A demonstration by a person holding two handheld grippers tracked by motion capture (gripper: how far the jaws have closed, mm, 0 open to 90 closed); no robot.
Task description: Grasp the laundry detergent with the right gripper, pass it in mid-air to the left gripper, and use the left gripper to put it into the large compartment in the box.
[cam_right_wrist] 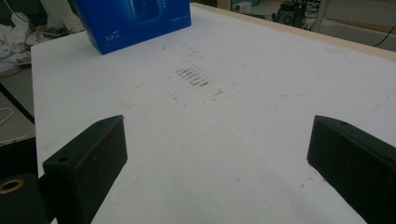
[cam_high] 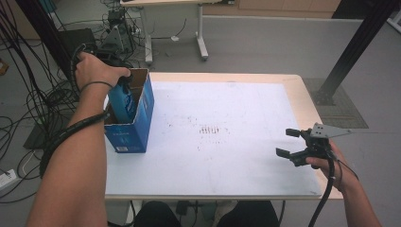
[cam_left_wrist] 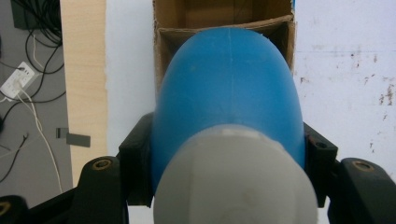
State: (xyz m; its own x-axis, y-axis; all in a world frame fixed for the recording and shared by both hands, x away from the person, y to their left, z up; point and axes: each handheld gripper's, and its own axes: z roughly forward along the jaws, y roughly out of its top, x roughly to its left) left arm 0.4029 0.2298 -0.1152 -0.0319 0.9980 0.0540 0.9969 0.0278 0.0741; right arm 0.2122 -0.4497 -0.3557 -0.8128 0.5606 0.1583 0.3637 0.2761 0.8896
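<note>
Table (cam_high: 265, 80): pale wood rim with a white, scuffed sheet over most of the top; a patch of brown marks sits near the middle.

Box (cam_high: 142, 118): blue carton at the table's left edge, top open, brown cardboard inside. In the left gripper view a cardboard divider crosses the inside, and the bottle's base goes into the nearer compartment.

Bottle (cam_high: 124, 101): blue plastic with a pale grey cap (cam_left_wrist: 236, 182). Its long axis runs close to upright, tilted a little, base down in the box and cap end up toward the hand. About the lower half is already inside the carton; the upper part stands above the rim.

Left gripper (cam_left_wrist: 229, 154): held from above by the left hand (cam_high: 94, 68), pointing down along the bottle. Its black jaws are clamped on the bottle's shoulder, one on each side, just below the cap.

Right gripper (cam_high: 289, 142): in the right hand (cam_high: 326, 163) over the table's near right part, well apart from the box. Its jaws stand wide apart with nothing between them, just bare sheet beneath.
</note>
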